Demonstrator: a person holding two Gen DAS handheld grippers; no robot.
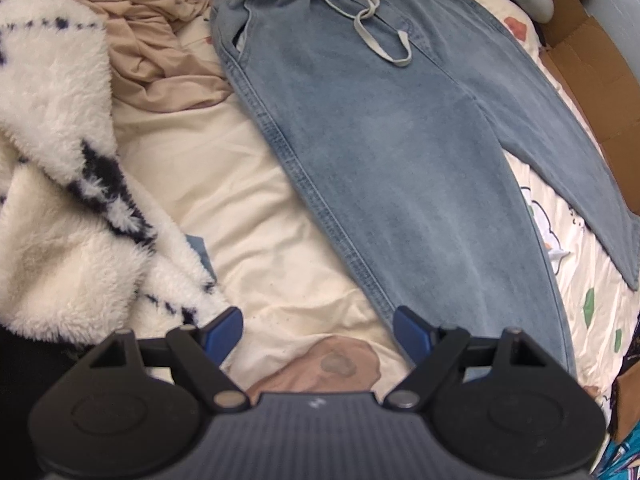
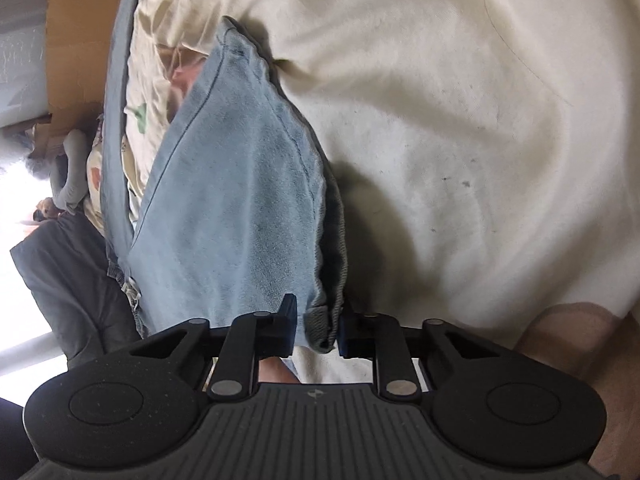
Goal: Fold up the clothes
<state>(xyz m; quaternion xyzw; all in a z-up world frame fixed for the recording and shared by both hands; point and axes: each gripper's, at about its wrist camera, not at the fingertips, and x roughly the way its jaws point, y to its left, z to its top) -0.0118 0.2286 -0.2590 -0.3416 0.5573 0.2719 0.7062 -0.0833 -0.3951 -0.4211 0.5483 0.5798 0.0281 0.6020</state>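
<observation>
My right gripper point(image 2: 316, 330) pinches the hem of one leg of the jeans point(image 1: 400, 152), which lie flat on the bed point(image 1: 248, 208), long axis running toward 12 o'clock. My left gripper point(image 1: 318, 330) hangs spread and empty, the other leg at its 2 o'clock.

Cream bedsheet point(image 1: 248, 208) with cartoon prints, flattened cardboard point(image 1: 580, 52) along the bed's edge, bright daylight at the side.

Jeans point(image 1: 400, 140) lie flat on the cream sheet point(image 1: 248, 208), waistband at twelve o'clock. Fluffy white blanket point(image 1: 60, 160) at nine, tan garment point(image 1: 148, 28) at eleven. Left gripper point(image 1: 318, 330) spread wide over the sheet.
</observation>
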